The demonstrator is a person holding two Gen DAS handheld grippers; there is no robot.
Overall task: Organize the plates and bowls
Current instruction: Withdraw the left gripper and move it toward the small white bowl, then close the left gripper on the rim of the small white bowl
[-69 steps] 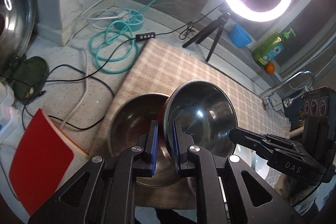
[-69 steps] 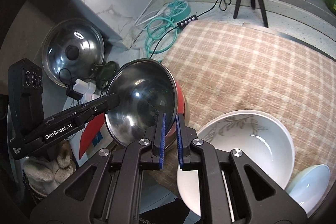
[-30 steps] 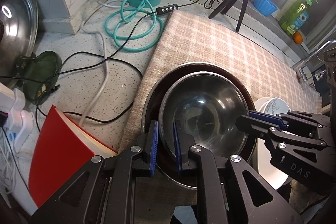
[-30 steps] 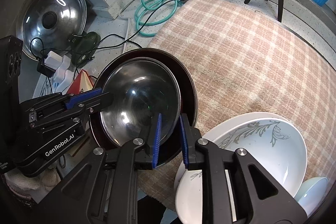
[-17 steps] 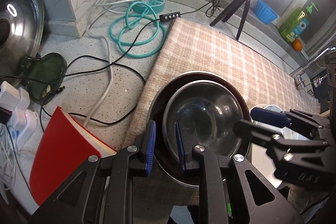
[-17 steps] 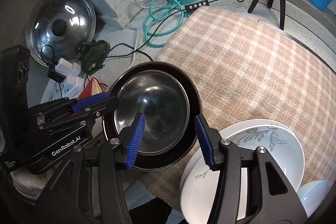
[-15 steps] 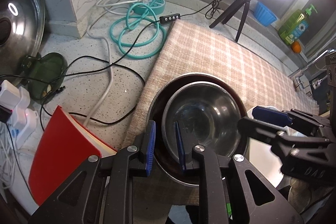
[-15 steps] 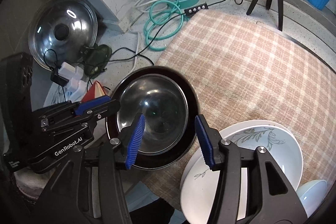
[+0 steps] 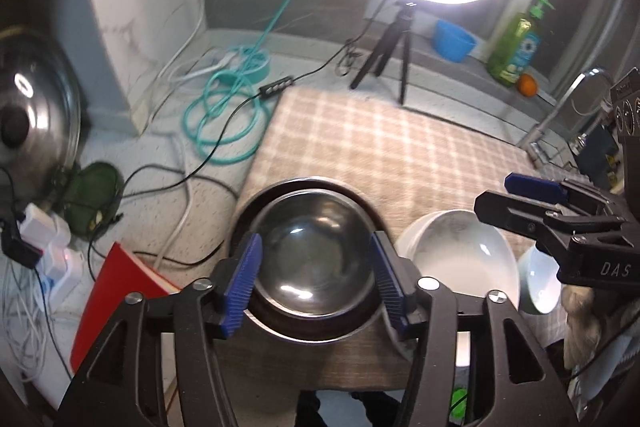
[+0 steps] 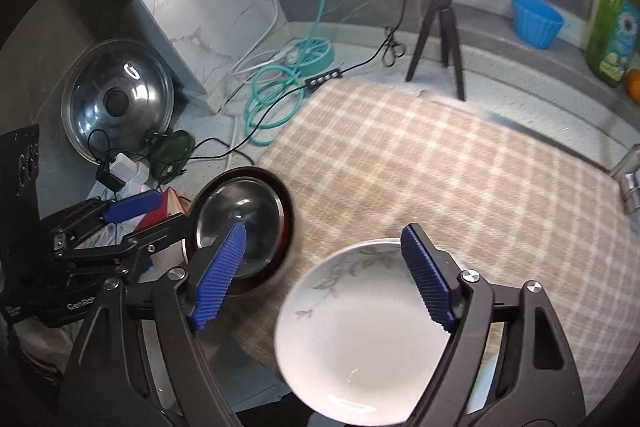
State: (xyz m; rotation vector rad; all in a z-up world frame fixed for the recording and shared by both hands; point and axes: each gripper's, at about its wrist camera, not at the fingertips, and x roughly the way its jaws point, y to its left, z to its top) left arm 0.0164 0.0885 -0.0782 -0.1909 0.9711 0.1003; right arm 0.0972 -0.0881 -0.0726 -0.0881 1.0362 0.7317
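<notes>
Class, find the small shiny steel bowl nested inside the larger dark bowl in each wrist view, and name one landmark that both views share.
Left wrist view: small shiny steel bowl low centre, on the near edge of the checked cloth.
Right wrist view: same bowl lower left.
Shared landmark: coiled teal cable on the counter beyond it.

The left tool [image 9: 316, 279] fills the lower middle of its own frame, pointing steeply downward, its jaws opening with nothing pinched between the blue pads. The right tool [image 10: 324, 275] likewise angles down, jaws opening wide and gripping nothing.
</notes>
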